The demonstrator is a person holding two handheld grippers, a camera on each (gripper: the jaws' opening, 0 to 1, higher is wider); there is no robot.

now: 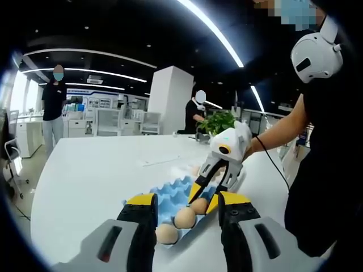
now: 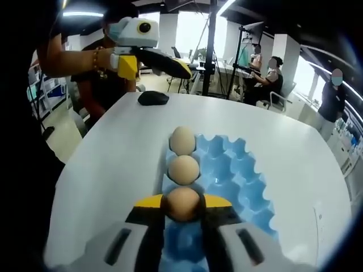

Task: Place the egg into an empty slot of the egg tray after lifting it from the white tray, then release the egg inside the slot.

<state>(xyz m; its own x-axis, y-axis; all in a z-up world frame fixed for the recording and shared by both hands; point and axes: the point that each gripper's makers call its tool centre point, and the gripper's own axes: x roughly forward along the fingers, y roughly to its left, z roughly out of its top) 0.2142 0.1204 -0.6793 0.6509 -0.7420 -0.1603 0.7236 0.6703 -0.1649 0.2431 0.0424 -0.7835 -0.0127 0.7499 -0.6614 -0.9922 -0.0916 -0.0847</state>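
A blue egg tray [image 2: 232, 170] lies on the white table, with two brown eggs [image 2: 184, 169] [image 2: 182, 140] in one edge row. My right gripper [image 2: 182, 207] is shut on a third brown egg [image 2: 182, 203], held low over the tray and in line with those two. Whether it rests in a slot I cannot tell. In the left gripper view the right gripper [image 1: 204, 198] reaches down from the right with that egg [image 1: 199, 206] at the blue tray [image 1: 170, 195], beside the two eggs [image 1: 184, 217] [image 1: 166, 233]. My left gripper [image 1: 187, 201] hangs open just short of the tray and holds nothing.
The left gripper [image 2: 156, 65] hovers in a hand beyond the tray's far end. A black mouse-like object [image 2: 153, 98] lies on the table [image 2: 102, 164] there. A green plant [image 1: 218, 120] stands at the table's far side. People stand and sit in the room behind.
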